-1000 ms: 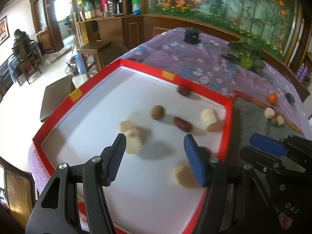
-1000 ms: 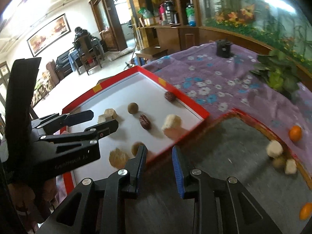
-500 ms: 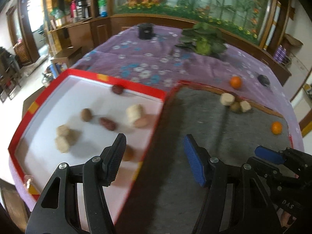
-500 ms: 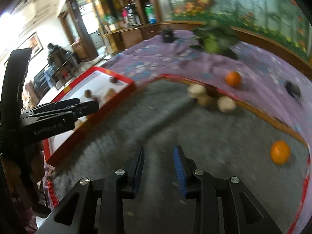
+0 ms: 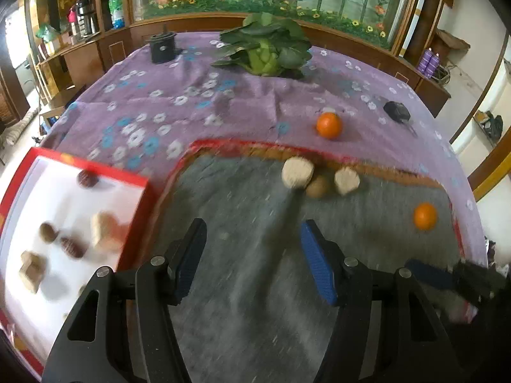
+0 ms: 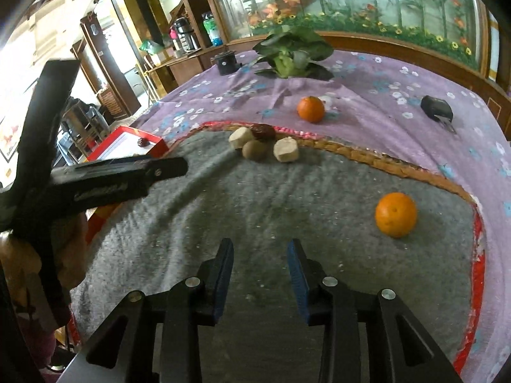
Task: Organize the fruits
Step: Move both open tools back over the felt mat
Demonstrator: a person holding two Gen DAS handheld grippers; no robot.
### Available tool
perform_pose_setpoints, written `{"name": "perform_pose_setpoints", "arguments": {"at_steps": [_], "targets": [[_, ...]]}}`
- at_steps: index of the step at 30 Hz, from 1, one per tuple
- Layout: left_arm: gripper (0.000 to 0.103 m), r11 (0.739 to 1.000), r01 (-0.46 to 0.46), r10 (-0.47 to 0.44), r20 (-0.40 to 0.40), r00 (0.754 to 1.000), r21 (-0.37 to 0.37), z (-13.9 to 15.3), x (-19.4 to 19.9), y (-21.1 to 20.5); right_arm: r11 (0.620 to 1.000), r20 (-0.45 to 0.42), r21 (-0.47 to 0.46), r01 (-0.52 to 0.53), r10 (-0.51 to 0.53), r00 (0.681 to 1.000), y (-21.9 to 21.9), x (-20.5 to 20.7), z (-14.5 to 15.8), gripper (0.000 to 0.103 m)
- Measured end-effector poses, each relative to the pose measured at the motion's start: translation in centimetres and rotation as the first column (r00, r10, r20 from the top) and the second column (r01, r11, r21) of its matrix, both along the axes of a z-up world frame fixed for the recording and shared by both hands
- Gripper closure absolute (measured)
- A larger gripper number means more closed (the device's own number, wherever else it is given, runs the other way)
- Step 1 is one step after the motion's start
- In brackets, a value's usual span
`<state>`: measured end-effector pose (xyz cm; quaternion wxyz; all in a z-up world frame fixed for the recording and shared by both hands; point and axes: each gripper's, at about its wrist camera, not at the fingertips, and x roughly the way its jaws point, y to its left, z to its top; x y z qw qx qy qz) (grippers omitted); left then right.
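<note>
A red-rimmed white tray (image 5: 140, 214) at the left holds several brown and beige fruit pieces. On the grey mat (image 6: 287, 198) lie two beige chunks (image 6: 286, 150), a brown round fruit (image 6: 254, 150), a dark red date (image 6: 263, 131) and an orange (image 6: 396, 214). A second orange (image 6: 310, 108) sits on the purple cloth beyond the mat. My left gripper (image 5: 252, 255) hovers open over the mat, nothing between its fingers. My right gripper (image 6: 259, 271) is over the near mat, its jaws opening and empty; the orange lies ahead to its right.
A leafy green vegetable (image 5: 265, 51) and a black cup (image 5: 163, 48) stand at the back of the flowered purple tablecloth (image 5: 191, 95). A small black object (image 6: 436, 108) lies at the right. Wooden cabinets and a painted wall run behind the table.
Both grippers have swung right, from over the white tray to over the grey mat. The right gripper's fingers stand wider apart than before. The left gripper's gap looks the same.
</note>
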<state>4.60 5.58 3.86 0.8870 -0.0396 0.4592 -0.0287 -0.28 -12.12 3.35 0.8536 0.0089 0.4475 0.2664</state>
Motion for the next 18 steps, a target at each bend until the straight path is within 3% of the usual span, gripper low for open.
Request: {"name": "perform_pose_setpoints", "arguments": {"at_steps": [12, 14, 18], "targets": [[0.041, 0.998, 0.043, -0.044, -0.023, 0.999, -0.036, -1.4, 5.3, -2.0, 1.0, -0.006, 0.005, -0.03, 0.03, 1.0, -0.2, 1.7, -0.3, 0.068], [0.042, 0.999, 0.046, -0.046, -0.011, 0.999, -0.009, -1.3, 5.6, -2.2, 0.999, -0.004, 0.005, -0.035, 0.035, 0.999, -0.2, 1.9, -0.3, 0.068], [0.063, 0.997, 0.08, -0.08, 0.004, 0.997, -0.013, -1.1, 5.4, -2.3, 0.999, -0.01, 0.005, -0.034, 0.034, 0.999, -0.2, 2.1, -0.4, 0.067]]}}
